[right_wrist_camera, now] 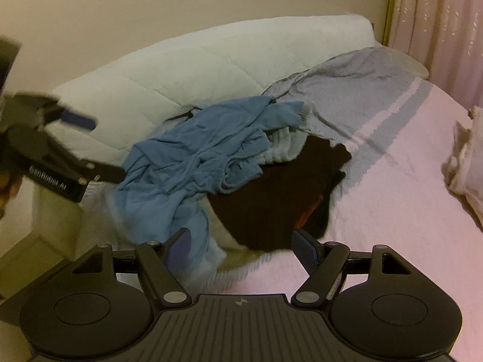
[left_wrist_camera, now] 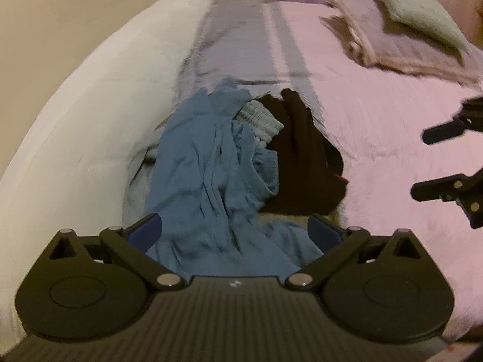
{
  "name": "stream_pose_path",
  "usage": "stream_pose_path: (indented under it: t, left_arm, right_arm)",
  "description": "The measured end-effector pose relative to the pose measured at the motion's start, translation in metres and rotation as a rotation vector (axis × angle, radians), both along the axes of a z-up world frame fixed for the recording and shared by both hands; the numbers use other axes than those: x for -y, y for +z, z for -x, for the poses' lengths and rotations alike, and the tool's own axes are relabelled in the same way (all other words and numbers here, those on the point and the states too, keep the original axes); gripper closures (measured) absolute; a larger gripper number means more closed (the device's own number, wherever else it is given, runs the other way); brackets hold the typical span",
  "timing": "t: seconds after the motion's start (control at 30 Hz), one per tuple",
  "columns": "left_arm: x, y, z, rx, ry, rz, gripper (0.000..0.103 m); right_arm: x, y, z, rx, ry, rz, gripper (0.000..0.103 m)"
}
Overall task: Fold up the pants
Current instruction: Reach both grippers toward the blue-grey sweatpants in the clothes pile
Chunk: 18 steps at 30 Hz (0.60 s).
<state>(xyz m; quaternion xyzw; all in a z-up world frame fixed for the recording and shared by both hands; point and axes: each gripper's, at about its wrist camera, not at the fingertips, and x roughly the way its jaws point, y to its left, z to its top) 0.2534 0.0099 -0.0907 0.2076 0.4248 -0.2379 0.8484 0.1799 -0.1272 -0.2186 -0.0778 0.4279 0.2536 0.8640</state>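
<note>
Pants, blue and crumpled, are lying in a heap at the bed's left edge, against the white duvet, in the left wrist view. The left gripper is hanging directly over their near end, jaws standing wide, nothing between the pads. The heap's long axis is running straight away from this gripper. A dark garment is lying against the pants' right side, with a grey ribbed cuff between. The right gripper is waiting well apart, over bare pink cover.

In the right wrist view, the pants are lying ahead and left of the right gripper, which is gaping and holding nothing; the dark garment is sitting directly ahead. The left gripper, likewise open, is judged nearer.
</note>
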Motion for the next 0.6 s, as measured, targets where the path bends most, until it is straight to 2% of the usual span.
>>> stream_pose_path:
  t: [0.2,0.37,0.47,0.6]
  left_arm:
    - [-0.004,-0.034,-0.077,0.017,-0.232,-0.029,0.010]
    - [0.001,-0.060,-0.123,0.022,-0.361,-0.062,0.015]
    - [0.003,-0.073,-0.142,0.011,-0.405,-0.060,0.015]
    - [0.006,-0.087,-0.159,0.002,-0.457,-0.066,0.015]
  right_arm:
    - [-0.047,-0.047,-0.053,0.018,0.064,0.018,0.033]
    - [-0.076,-0.096,-0.090,0.014,0.138,0.052,0.045]
    - [-0.091,-0.121,-0.109,-0.003,0.173,0.053,0.052]
    - [-0.109,-0.148,-0.132,-0.024,0.209,0.060,0.065]
